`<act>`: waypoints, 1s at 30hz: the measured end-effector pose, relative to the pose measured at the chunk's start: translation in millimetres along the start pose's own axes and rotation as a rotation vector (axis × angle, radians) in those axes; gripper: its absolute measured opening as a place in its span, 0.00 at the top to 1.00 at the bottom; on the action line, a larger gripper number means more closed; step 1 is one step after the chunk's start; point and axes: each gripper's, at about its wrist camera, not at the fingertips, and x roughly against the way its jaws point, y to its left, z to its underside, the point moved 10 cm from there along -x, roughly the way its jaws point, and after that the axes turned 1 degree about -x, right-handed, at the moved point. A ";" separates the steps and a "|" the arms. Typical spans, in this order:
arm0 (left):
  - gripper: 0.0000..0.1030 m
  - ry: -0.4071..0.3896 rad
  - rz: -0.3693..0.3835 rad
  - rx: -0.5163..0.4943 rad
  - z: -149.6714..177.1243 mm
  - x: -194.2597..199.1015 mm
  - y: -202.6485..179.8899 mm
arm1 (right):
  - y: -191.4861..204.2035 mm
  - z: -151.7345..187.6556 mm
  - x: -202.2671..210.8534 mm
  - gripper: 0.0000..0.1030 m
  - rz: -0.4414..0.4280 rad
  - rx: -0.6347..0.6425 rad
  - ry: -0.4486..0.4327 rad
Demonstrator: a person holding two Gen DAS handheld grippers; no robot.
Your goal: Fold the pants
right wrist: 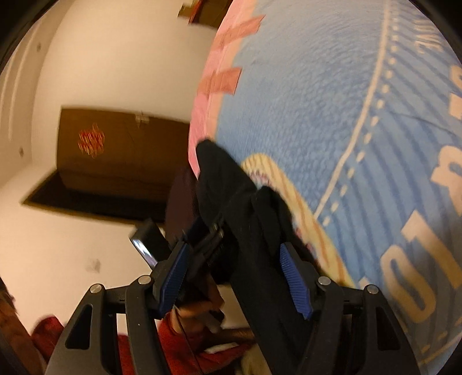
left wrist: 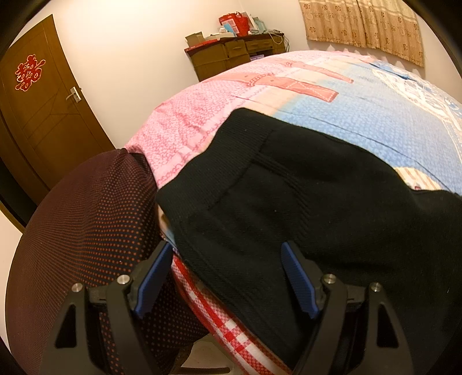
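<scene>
Left tongs, seen from the wrist camera I am steering, stand with their blue pads spread wide and pressing on nothing: the near edge of the black pants lies between them, untouched by either pad as far as I can tell. The pants are spread over the near corner of the bed, on a quilt printed pink on one side and blue on the other, with part of the fabric hanging over the mattress edge above a red-and-white checked sheet. Beside the bed, just left of the tongs, sits a dark cushion with red dots. Farther back I see a brown door bearing a red paper ornament, a brown cabinet piled with boxes and bags, and a patterned curtain. Right tongs appear in a blurred, rolled view; their pads are also parted, and a strip of the black pants runs up between them toward the bed. I cannot tell whether the right-hand pad touches the cloth, but the left-hand one stands clear of it. Below these tongs a red sleeve shows.
</scene>
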 end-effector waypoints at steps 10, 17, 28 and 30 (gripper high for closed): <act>0.22 0.000 0.001 0.003 0.4 -0.9 0.2 | 0.3 -19.6 -27.3 0.35 -0.163 -0.116 0.035; 0.22 -0.002 0.006 0.004 0.3 -1.2 0.9 | 6.5 -38.0 -31.2 0.48 -0.163 -0.107 -0.121; 0.22 -0.002 0.015 0.005 -0.3 -1.2 -0.2 | -24.2 -77.0 -8.9 0.90 -0.141 -0.119 -0.234; 0.22 -0.002 0.014 0.000 -0.2 -1.6 -0.6 | -23.6 -72.2 -9.3 0.93 -0.088 -0.073 -0.217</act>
